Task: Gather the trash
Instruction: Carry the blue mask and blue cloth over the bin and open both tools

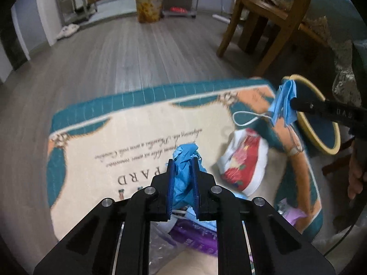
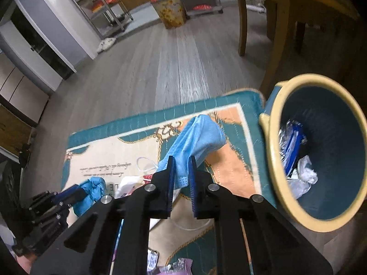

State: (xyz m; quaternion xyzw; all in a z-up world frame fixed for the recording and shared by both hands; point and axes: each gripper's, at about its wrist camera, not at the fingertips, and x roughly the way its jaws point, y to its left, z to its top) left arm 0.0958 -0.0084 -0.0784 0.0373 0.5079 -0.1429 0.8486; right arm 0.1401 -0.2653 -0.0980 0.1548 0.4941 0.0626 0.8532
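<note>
My left gripper (image 1: 183,161) is shut on a crumpled blue glove (image 1: 184,151) held over the teal and cream rug (image 1: 137,126). It also shows at the lower left of the right wrist view as the left gripper (image 2: 79,191) with the glove (image 2: 93,190). My right gripper (image 2: 181,158) is shut on a blue face mask (image 2: 199,135), just left of the teal bin (image 2: 339,114) with a yellow rim. From the left wrist view the right gripper (image 1: 292,102) holds the mask (image 1: 283,105) at the bin's rim (image 1: 305,123), an ear loop dangling. The bin holds foil and white paper scraps.
A red and white wrapper (image 1: 243,162), a purple packet (image 1: 197,236) and clear plastic (image 1: 160,247) lie on the rug. A wooden chair (image 1: 263,23) stands behind the bin. A floral bin (image 1: 148,5), metal shelves and slippers (image 1: 67,29) are across the grey floor.
</note>
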